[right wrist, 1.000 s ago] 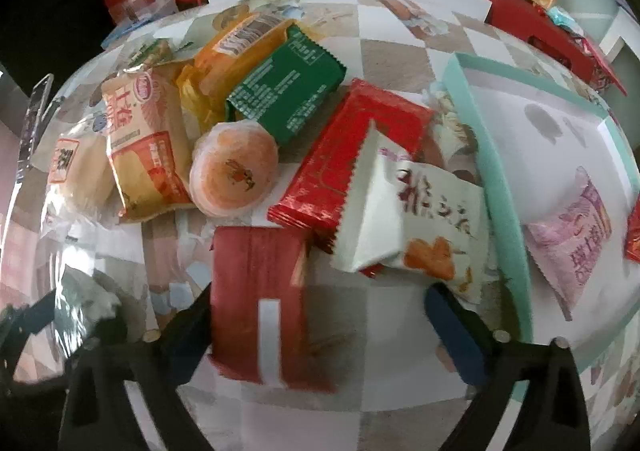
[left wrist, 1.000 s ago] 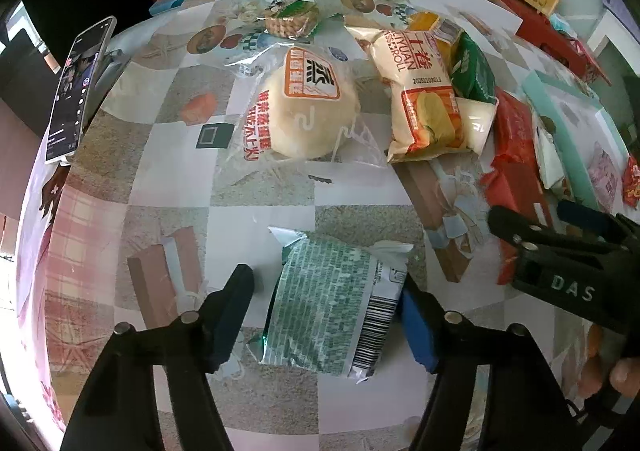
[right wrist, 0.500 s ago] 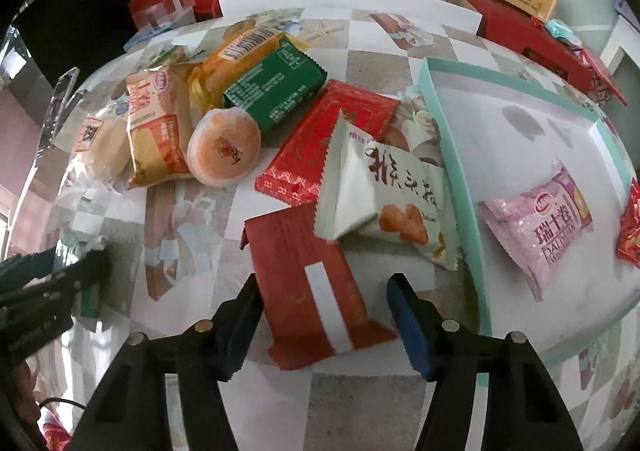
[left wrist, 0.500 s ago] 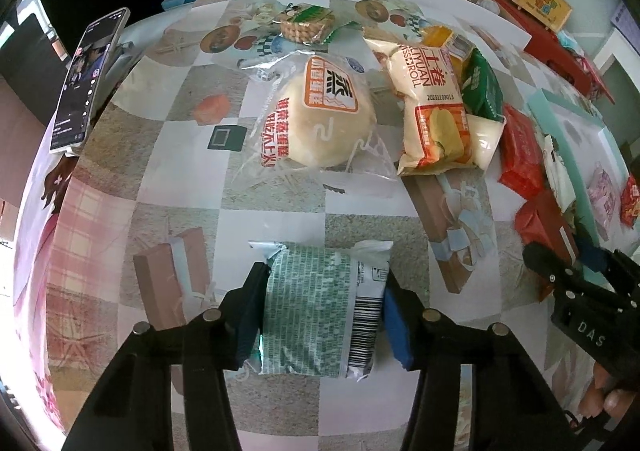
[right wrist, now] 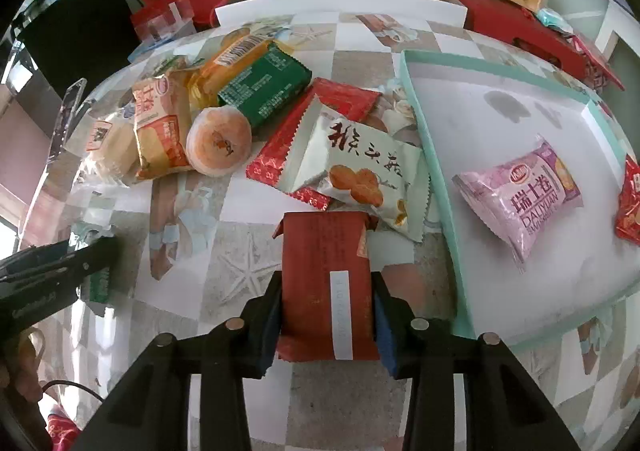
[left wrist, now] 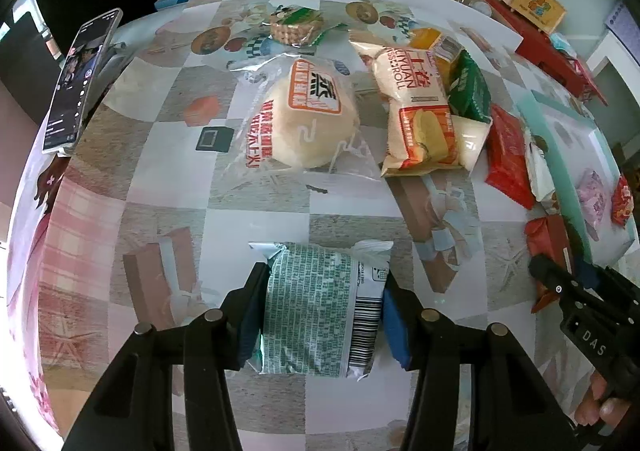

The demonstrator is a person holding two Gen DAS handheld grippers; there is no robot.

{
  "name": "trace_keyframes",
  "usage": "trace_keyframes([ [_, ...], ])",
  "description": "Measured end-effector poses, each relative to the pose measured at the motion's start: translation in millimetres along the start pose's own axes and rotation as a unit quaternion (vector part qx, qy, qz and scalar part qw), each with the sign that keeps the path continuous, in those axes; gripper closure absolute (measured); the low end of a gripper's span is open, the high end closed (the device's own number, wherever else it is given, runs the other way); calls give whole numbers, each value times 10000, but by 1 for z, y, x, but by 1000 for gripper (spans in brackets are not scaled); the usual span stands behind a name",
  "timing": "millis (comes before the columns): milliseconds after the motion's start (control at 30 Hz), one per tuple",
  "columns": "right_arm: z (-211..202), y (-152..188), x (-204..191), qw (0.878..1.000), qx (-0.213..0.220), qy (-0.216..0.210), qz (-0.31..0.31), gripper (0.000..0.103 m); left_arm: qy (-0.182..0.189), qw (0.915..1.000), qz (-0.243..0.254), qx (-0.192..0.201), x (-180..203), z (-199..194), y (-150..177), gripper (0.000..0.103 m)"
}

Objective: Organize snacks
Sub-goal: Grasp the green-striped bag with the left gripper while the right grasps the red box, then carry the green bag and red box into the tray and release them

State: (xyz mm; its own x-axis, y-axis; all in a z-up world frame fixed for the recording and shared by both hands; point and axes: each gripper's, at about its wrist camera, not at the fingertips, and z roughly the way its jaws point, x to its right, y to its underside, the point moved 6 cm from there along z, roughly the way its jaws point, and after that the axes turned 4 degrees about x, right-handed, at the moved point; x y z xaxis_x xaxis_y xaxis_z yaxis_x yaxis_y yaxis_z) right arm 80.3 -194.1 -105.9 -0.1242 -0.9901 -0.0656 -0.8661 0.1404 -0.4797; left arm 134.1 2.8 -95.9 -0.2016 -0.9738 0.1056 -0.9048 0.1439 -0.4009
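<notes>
The left gripper point(left wrist: 320, 315) is closed on the green-and-white packet point(left wrist: 316, 307), its blue pads pressed against the packet's two long sides so that the packet can be lifted off the table point(left wrist: 168, 155). The right gripper point(right wrist: 326, 315) is likewise clamped on the red packet point(right wrist: 326, 283), taken across its width with the white strip facing up. Just right of it lies the mint-rimmed tray point(right wrist: 440, 203), where a pink swiss-roll packet point(right wrist: 520, 195) already rests; the tray is judged to be the place meant for the sorted snacks. Farther off, a white biscuit sachet point(right wrist: 360, 175) overlaps a flat red wrapper point(right wrist: 312, 131), and a heap with an orange cake point(right wrist: 219, 141) and a green packet point(right wrist: 264, 87) waits at the far left.

Against the earlier frames, both pairs of jaws have been closing: a second ago they stood wide on either side of their packets, and now the right pads have met the red packet, while the left pads already gripped half a second back.
</notes>
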Motion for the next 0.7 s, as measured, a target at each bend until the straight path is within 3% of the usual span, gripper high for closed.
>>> trace_keyframes([
  [467,-34,-12,1,9993,279,-225,98,61,127,9990,163,406,17,-34,-10,49],
  [700,-53,-25,13,9977,591,-213,260,61,296,9962,471,666,48,-54,-29,49],
])
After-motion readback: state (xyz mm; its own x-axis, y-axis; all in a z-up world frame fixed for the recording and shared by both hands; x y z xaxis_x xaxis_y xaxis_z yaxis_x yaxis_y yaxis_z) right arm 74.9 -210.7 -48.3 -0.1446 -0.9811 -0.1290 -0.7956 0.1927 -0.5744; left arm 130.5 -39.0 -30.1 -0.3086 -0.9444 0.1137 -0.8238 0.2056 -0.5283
